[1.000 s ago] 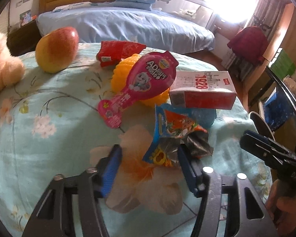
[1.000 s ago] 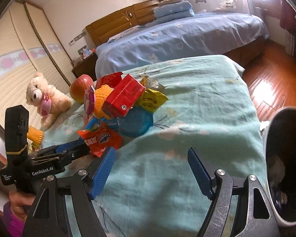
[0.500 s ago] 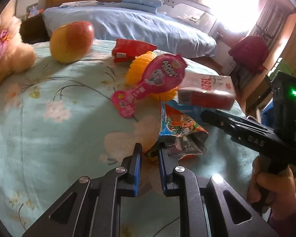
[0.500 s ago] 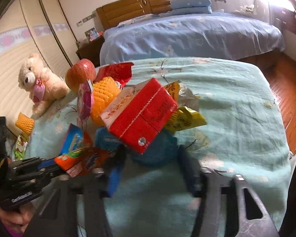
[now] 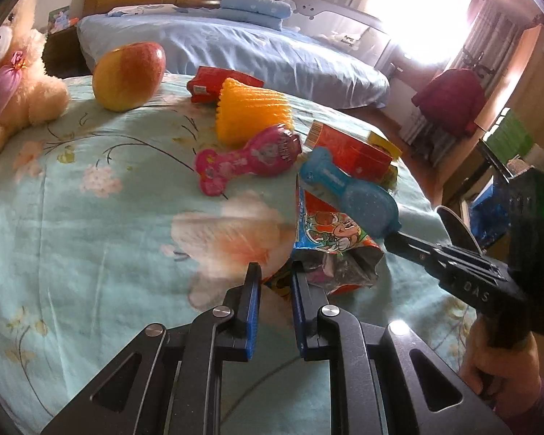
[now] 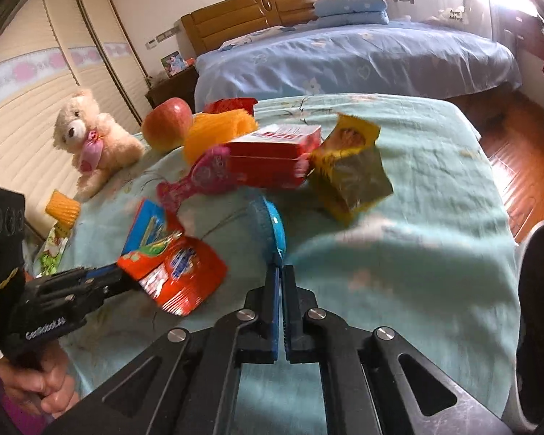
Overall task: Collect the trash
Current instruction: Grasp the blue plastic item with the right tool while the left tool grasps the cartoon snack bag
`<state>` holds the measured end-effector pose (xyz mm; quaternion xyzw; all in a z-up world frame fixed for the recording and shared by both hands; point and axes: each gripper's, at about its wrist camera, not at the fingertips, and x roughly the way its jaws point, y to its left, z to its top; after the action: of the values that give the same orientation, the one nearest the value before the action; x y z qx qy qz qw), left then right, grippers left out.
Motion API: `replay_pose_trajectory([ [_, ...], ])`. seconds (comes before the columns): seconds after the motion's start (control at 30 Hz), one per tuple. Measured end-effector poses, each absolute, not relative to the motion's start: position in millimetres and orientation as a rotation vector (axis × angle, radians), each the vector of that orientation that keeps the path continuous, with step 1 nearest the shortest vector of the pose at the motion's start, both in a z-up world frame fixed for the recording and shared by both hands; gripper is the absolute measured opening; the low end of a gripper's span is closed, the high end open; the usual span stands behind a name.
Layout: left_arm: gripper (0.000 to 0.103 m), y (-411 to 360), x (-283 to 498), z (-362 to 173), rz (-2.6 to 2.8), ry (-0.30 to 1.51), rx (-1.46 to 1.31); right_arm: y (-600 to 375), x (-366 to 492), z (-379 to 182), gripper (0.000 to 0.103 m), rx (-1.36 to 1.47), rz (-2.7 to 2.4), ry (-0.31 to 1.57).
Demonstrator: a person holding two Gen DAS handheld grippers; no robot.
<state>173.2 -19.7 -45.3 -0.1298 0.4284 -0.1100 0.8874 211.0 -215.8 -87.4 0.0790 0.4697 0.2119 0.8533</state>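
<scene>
My left gripper (image 5: 275,272) is shut on the corner of an orange-and-blue snack wrapper (image 5: 330,239), which also shows in the right wrist view (image 6: 170,261), lifted off the bedspread. My right gripper (image 6: 281,272) is shut on a blue plastic candy package (image 6: 270,228), seen in the left wrist view (image 5: 348,188) held at its round end. A pink candy package (image 5: 250,159), a red box (image 5: 351,152), a yellow wrapper (image 6: 348,166) and a red wrapper (image 5: 214,81) lie on the turquoise bedspread (image 5: 72,217).
An apple (image 5: 128,74), an orange foam fruit net (image 5: 252,114) and a teddy bear (image 6: 90,134) sit on the bedspread. A second foam net (image 6: 63,208) lies at its left edge. A dark trash bin (image 6: 540,311) stands at the right. A blue bed (image 6: 344,58) is behind.
My right gripper closed on the blue candy package and lifted it. My left gripper stayed shut on the snack wrapper and raised it. The red box tipped flat.
</scene>
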Motion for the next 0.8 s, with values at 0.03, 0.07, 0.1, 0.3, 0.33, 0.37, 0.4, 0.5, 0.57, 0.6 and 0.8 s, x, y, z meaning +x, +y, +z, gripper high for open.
replay_pose_trajectory([
  [0.03, 0.014, -20, 172, -45, -0.229, 0.891, -0.269, -218, 207, -86, 0.001, 0.174, 0.449, 0.986],
  [0.07, 0.014, -20, 171, -45, -0.229, 0.892, -0.269, -218, 205, -85, 0.001, 0.177, 0.450, 0.987],
  [0.1, 0.014, -19, 169, -45, -0.228, 0.891, -0.270, -218, 203, -85, 0.001, 0.178, 0.449, 0.986],
  [0.3, 0.014, -9, 159, -41, -0.210, 0.881, -0.292, -219, 188, -78, 0.001, 0.192, 0.475, 0.982],
  [0.33, 0.014, -8, 158, -42, -0.208, 0.881, -0.295, -221, 186, -78, 0.007, 0.204, 0.473, 0.980],
  [0.37, 0.014, -8, 157, -41, -0.206, 0.881, -0.296, -222, 186, -78, 0.007, 0.209, 0.468, 0.976],
  [0.4, 0.014, -7, 157, -42, -0.206, 0.882, -0.298, -223, 186, -78, 0.008, 0.202, 0.444, 0.971],
  [0.5, 0.014, -7, 157, -41, -0.209, 0.878, -0.299, -227, 192, -80, 0.026, 0.212, 0.417, 0.975],
  [0.57, 0.014, -7, 156, -40, -0.211, 0.876, -0.303, -226, 198, -82, 0.040, 0.234, 0.425, 0.985],
  [0.6, 0.014, -6, 157, -40, -0.212, 0.877, -0.304, -224, 201, -83, 0.041, 0.231, 0.423, 0.984],
  [0.8, 0.014, -8, 158, -41, -0.216, 0.883, -0.307, -212, 218, -92, 0.033, 0.200, 0.417, 1.000],
])
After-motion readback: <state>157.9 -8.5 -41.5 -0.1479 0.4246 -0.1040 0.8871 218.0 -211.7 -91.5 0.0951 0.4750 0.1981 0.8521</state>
